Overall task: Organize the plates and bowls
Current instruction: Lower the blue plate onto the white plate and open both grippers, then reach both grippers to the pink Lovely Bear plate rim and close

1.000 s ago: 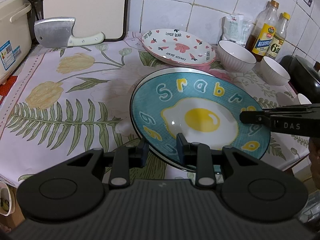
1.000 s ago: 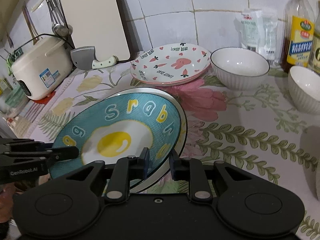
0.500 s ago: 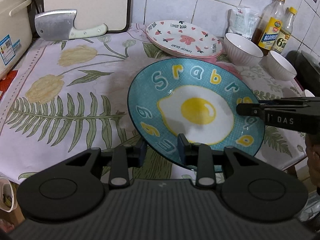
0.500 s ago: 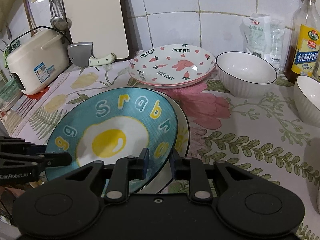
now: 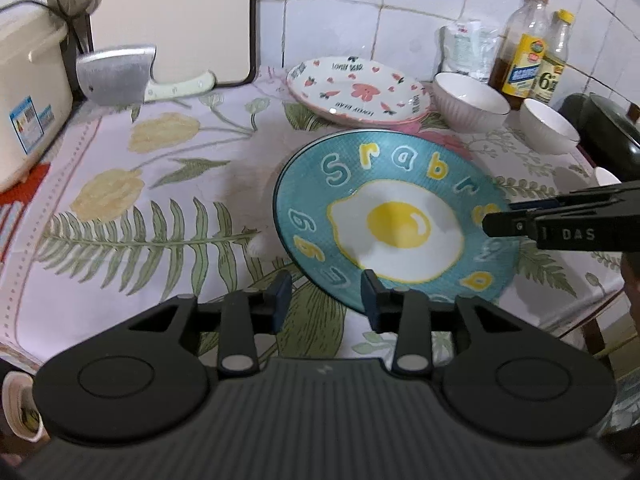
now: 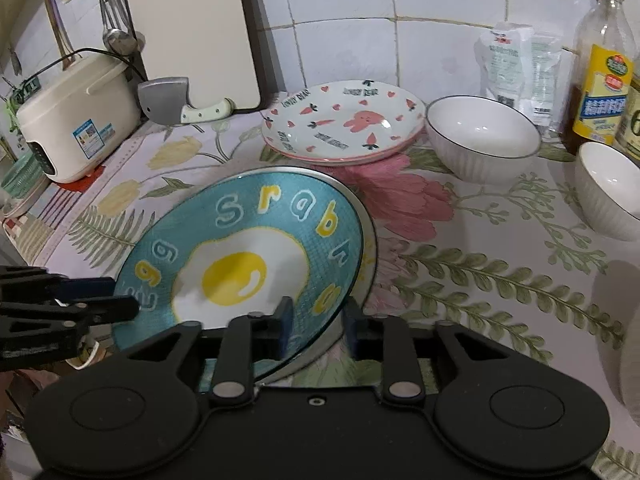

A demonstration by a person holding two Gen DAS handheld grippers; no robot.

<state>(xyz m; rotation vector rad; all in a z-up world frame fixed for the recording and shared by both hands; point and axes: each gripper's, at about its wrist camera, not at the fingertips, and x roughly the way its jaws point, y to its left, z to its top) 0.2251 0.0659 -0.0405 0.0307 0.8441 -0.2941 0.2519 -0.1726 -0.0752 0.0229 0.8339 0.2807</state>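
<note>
A blue plate [image 5: 396,216] [image 6: 248,260] with a fried-egg picture lies on the flowered cloth, stacked on a white-rimmed plate [image 6: 371,240]. My left gripper [image 5: 325,298] [image 6: 120,296] straddles its near rim; its jaws are opening and the pads stand off the rim. My right gripper [image 6: 318,320] [image 5: 504,214] straddles the opposite rim, its jaws also opening, with a gap on the outer side. Behind are pink rabbit plates [image 5: 360,92] [image 6: 344,120], a larger white bowl [image 5: 470,100] [image 6: 480,136] and a smaller white bowl [image 5: 548,124] [image 6: 608,188].
A cleaver [image 5: 116,76] leans on a cutting board [image 5: 172,16] at the back left, beside a cream rice cooker [image 6: 76,116]. Oil bottles [image 5: 524,64] and a bag stand at the back right. A dark pan [image 5: 608,136] sits at the right. The counter edge runs along the front.
Both pairs of jaws have spread apart around the blue plate's rim. The plate has come down flatter over the white-rimmed plate beneath it.
</note>
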